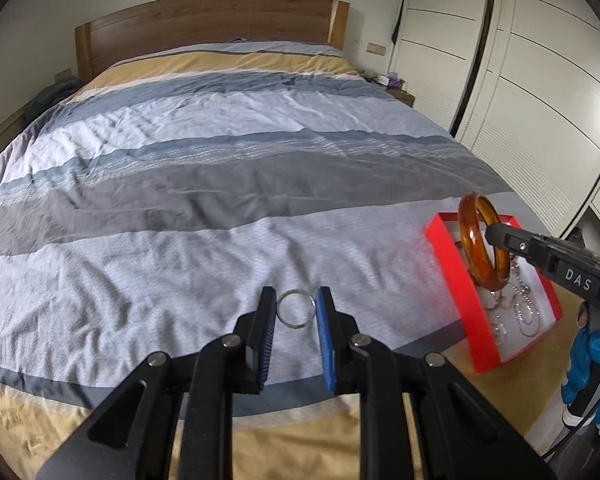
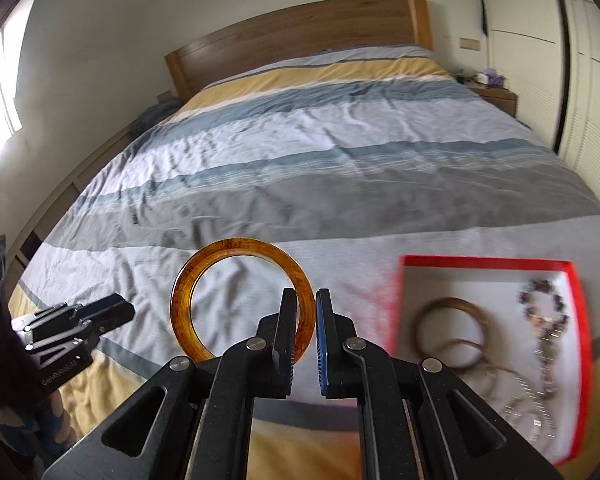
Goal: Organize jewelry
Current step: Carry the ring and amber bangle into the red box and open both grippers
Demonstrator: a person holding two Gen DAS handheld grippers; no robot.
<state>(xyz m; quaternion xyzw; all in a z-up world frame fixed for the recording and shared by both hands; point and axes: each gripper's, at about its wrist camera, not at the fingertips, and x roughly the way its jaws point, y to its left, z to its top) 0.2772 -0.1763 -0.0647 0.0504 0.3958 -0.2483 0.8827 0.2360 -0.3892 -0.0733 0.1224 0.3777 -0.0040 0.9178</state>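
My left gripper (image 1: 296, 306) holds a thin silver ring bangle (image 1: 295, 307) between its fingertips above the striped bedspread. My right gripper (image 2: 306, 300) is shut on an amber bangle (image 2: 236, 272), held up over the bed just left of the red jewelry box (image 2: 484, 263). In the left wrist view the amber bangle (image 1: 474, 236) hangs over the red box (image 1: 456, 276), gripped by the right gripper (image 1: 496, 234). The box holds a brown bangle (image 2: 452, 308), a dark beaded bracelet (image 2: 540, 300) and silver chains (image 2: 532, 408).
The bed (image 1: 220, 160) has a striped grey, blue and yellow cover and a wooden headboard (image 1: 204, 24). White wardrobe doors (image 1: 520, 80) stand on the right. A nightstand (image 2: 496, 96) sits beside the headboard. The left gripper body (image 2: 60, 332) shows at the left of the right wrist view.
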